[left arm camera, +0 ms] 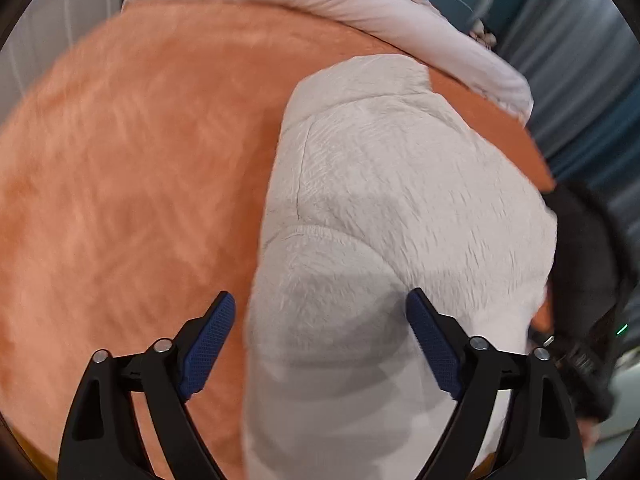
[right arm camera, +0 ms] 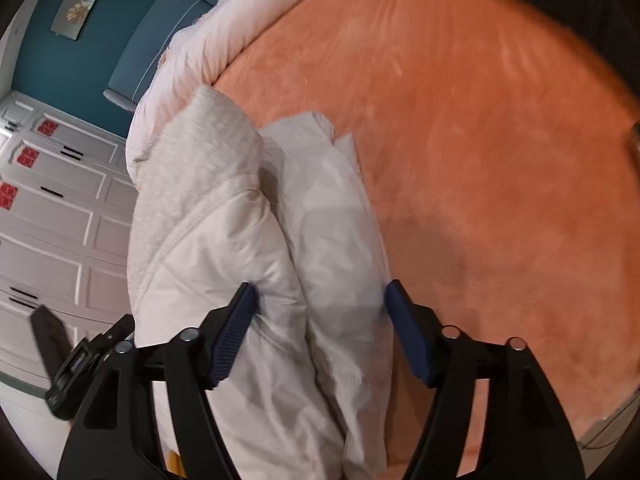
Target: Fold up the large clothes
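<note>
A large off-white padded garment lies folded lengthwise on an orange fuzzy bedspread. My left gripper is open, its blue pads apart above the near end of the garment, holding nothing. In the right wrist view the same garment shows as two thick folded rolls. My right gripper has its pads wide apart, one on each side of the bulky folded cloth, touching or nearly touching it. Whether it grips the cloth is unclear.
A pale pink duvet is bunched along the far edge of the bedspread. A teal headboard and wall and white panelled cabinets stand beyond. A person in dark clothing is at the right.
</note>
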